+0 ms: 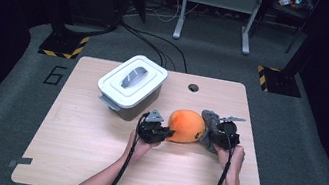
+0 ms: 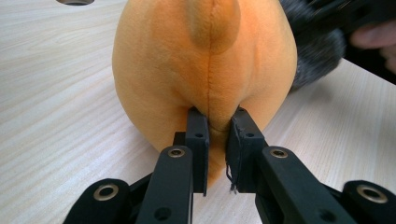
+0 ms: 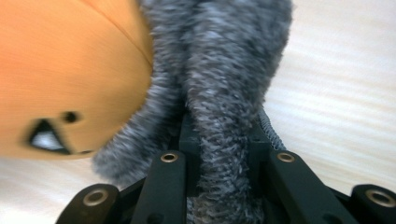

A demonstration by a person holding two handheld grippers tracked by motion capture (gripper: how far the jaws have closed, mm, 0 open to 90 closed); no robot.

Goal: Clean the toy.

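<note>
orange plush toy [image 1: 186, 126] held at table centre | left gripper [image 2: 217, 135] clamped on its seam | right gripper [image 3: 219, 140] clamped on grey fur [image 3: 224, 70]

Lidded white box [image 1: 131, 86], grey handle on top, sits on the table [image 1: 78, 144], up-left of the left gripper, near but apart. Round hole [image 1: 193, 87] in the tabletop beyond both grippers. Grey carpet [image 1: 295, 145] around the table.

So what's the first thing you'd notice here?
A bright orange plush toy near the middle of the wooden table, pinched by the left gripper and, at its grey furry part, by the right gripper. Behind it to the left sits a white lidded box.
</note>
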